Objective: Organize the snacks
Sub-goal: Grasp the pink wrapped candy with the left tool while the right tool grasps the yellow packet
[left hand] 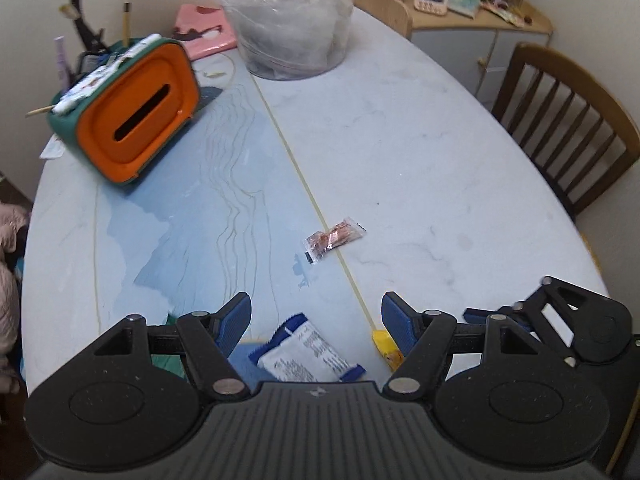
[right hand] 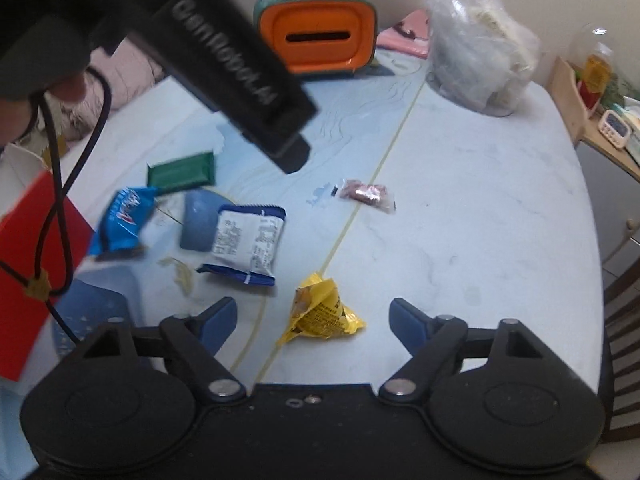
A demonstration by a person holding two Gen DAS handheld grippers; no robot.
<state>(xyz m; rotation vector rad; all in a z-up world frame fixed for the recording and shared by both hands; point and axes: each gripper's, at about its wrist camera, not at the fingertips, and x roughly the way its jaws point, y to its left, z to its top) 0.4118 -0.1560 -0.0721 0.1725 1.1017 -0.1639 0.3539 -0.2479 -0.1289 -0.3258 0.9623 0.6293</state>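
Observation:
Several snack packets lie on the pale marble table (right hand: 460,200). In the right wrist view a crumpled yellow packet (right hand: 322,314) sits between the fingers of my right gripper (right hand: 314,316), which is open; the pads do not touch it. A white-and-blue packet (right hand: 248,244), a blue packet (right hand: 124,220), a green packet (right hand: 182,172) and a small clear packet (right hand: 366,194) lie further off. My left gripper (left hand: 316,316) is open above the white-and-blue packet (left hand: 308,356). The yellow packet (left hand: 382,346) peeks out by its right finger. The small clear packet (left hand: 334,240) lies ahead.
An orange-and-green tissue box (left hand: 136,116) and a bag-covered bowl (left hand: 288,20) stand at the table's far end. A wooden chair (left hand: 568,132) is at the right. A red box (right hand: 32,260) and a blue bin (right hand: 100,308) sit at the left edge.

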